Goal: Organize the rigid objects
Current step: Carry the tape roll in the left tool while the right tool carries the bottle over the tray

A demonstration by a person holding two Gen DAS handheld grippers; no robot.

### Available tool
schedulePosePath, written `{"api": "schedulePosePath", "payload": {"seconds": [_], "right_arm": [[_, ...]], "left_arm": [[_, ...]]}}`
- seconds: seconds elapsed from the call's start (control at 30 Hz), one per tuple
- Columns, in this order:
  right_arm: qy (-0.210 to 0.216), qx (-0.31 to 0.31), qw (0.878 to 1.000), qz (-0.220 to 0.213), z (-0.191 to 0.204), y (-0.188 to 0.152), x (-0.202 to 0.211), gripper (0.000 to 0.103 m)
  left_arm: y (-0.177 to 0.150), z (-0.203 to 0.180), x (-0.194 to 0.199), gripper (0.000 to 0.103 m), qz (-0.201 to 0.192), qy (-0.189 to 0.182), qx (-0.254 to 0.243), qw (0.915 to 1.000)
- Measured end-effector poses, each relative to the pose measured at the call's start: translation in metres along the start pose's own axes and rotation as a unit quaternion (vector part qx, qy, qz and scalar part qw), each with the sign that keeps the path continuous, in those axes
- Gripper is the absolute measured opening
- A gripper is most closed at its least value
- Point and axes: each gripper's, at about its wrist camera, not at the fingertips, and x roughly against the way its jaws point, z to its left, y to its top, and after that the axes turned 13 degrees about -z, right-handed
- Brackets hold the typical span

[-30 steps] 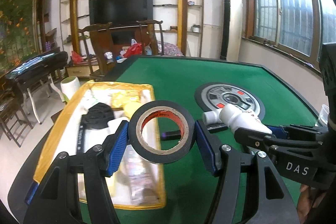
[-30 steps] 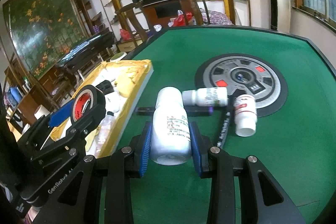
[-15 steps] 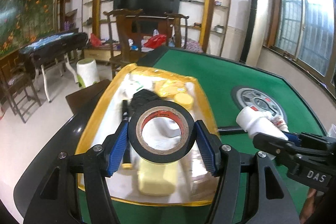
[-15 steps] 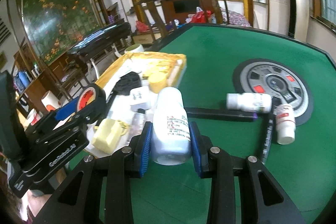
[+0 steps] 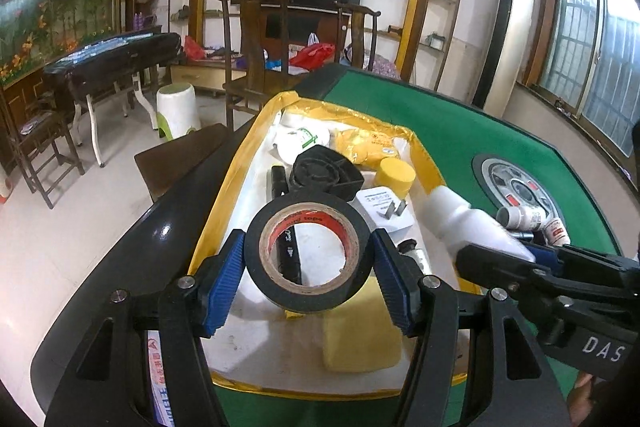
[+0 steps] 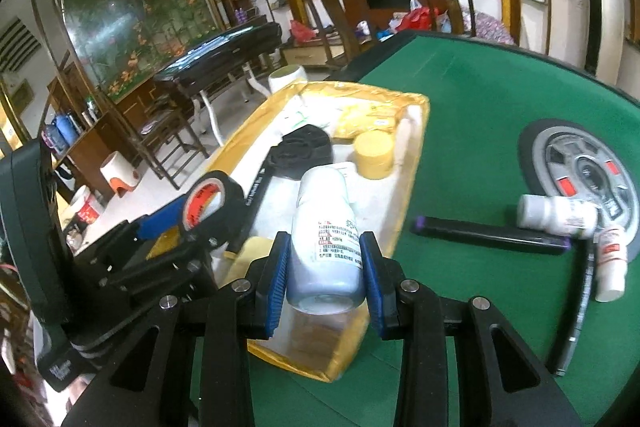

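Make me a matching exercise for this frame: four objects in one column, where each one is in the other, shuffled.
Objects:
1. black tape roll
2. large white bottle
3. yellow round jar
4. small white bottle with red label

Places:
A. lying on the green tabletop
B. held in the right tool
C. standing in the gold-rimmed tray
D. held in the left tool

Pairs: 1-D, 2-B, 3-C, 4-A

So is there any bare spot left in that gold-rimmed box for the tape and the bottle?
Inside the box, a bare white floor patch lies under the tape roll, between the left wall and the yellow block. The far end, around the black fan and yellow cap, is crowded. The white bottle hangs over the box's near right edge.
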Motion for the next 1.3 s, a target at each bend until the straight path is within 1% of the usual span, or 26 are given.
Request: {"api": "schedulePosePath", "payload": {"seconds": [0.1, 0.2, 0.3, 0.4, 0.5, 0.9, 1.3], "right_arm": [[0.010, -0.012, 1.000, 0.015, 0.001, -0.005, -0.010, 0.031], [0.016, -0.025, 0.999, 0.024, -0.003, -0.010, -0.016, 0.031], [0.017, -0.035, 0.999, 0.028, -0.005, -0.013, -0.019, 0.031], [0.021, -0.041, 0.999, 0.026, -0.008, -0.015, -0.020, 0.031], [0.026, -0.052, 0.998, 0.023, -0.011, -0.015, -0.021, 0.031], [0.057, -0.091, 0.994, 0.004, -0.021, -0.017, -0.021, 0.031], [0.059, -0.088, 0.994, 0.001, -0.023, -0.014, -0.018, 0.032]], "left_arm": [[-0.002, 0.007, -0.006, 0.062, 0.019, 0.004, 0.009, 0.9998], [-0.003, 0.016, -0.009, 0.062, 0.032, -0.006, 0.024, 0.9992], [-0.005, 0.020, -0.013, 0.062, 0.047, -0.014, 0.034, 0.9982], [-0.006, 0.019, -0.015, 0.062, 0.051, -0.010, 0.031, 0.9982], [-0.006, 0.018, -0.018, 0.062, 0.058, -0.018, 0.033, 0.9976], [-0.007, 0.014, -0.020, 0.061, 0.065, -0.016, 0.020, 0.9975], [-0.007, 0.011, -0.021, 0.061, 0.069, -0.014, 0.012, 0.9974]]}}
